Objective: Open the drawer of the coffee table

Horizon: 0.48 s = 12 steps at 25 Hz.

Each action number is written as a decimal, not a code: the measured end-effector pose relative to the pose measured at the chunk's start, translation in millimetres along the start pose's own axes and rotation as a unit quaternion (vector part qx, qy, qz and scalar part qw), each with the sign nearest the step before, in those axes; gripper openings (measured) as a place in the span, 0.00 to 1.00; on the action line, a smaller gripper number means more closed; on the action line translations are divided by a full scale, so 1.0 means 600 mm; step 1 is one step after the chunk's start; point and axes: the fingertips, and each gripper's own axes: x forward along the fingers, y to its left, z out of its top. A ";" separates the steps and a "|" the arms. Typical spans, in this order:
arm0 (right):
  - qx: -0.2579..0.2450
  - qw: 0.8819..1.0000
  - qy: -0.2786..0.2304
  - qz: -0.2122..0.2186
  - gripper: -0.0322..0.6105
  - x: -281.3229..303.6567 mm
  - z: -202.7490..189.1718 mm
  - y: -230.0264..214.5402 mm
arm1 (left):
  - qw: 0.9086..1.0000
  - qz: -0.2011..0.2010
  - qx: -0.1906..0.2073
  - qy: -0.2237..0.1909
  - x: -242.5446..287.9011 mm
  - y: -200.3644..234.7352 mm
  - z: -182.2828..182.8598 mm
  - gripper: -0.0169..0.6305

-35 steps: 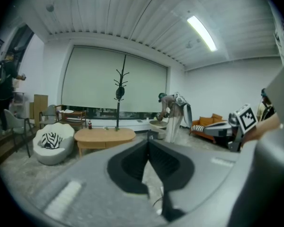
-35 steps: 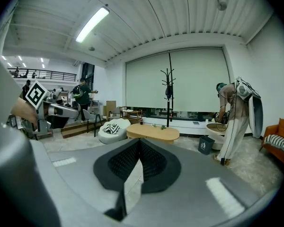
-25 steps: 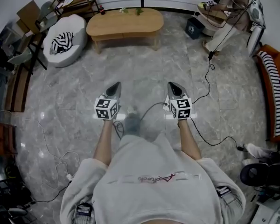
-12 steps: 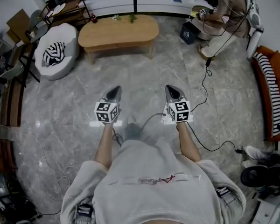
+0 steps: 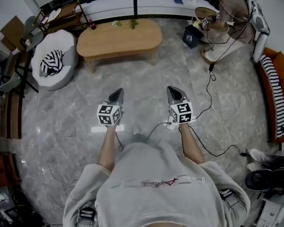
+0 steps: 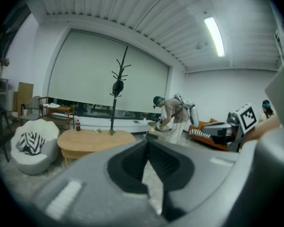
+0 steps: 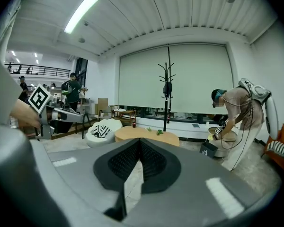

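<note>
The oval wooden coffee table (image 5: 118, 38) stands far ahead on the marble floor, with a small bottle and plants on top. I cannot make out its drawer front from here. My left gripper (image 5: 117, 93) and right gripper (image 5: 172, 91) are held side by side at waist height, both pointing toward the table and well short of it. Both are shut with nothing between the jaws. In the left gripper view the table (image 6: 92, 139) lies beyond the shut left gripper (image 6: 148, 144). The right gripper view shows the table (image 7: 146, 135) past the shut right gripper (image 7: 141, 141).
A white beanbag chair (image 5: 54, 60) with a striped cushion sits left of the table. A person (image 5: 225, 18) bends over a stool at the back right, near a black box (image 5: 191, 36). An orange sofa (image 5: 276, 93) lines the right side. Cables (image 5: 209, 91) trail across the floor.
The coffee table has come nearer in the head view as I walk toward it. Both grippers travel forward together and stay shut.
</note>
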 end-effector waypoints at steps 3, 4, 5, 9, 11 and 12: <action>-0.001 1.000 0.000 -0.006 0.06 0.045 0.020 0.002 | 1.000 -0.004 -0.001 0.000 0.021 0.044 0.016 0.02; -0.002 1.000 0.000 -0.006 0.06 0.060 0.026 0.003 | 1.000 -0.005 -0.002 -0.001 0.028 0.058 0.022 0.02; -0.003 1.000 0.000 -0.006 0.06 0.074 0.032 0.003 | 1.000 -0.005 -0.002 -0.002 0.036 0.072 0.027 0.02; -0.002 1.000 -0.002 -0.015 0.06 0.122 0.048 0.003 | 1.000 -0.013 0.000 -0.005 0.061 0.117 0.044 0.02; -0.002 1.000 -0.002 -0.020 0.05 0.147 0.056 0.005 | 1.000 -0.015 0.002 -0.004 0.070 0.143 0.049 0.02; -0.002 1.000 -0.002 -0.021 0.06 0.160 0.061 0.006 | 1.000 -0.015 0.001 -0.005 0.075 0.157 0.052 0.02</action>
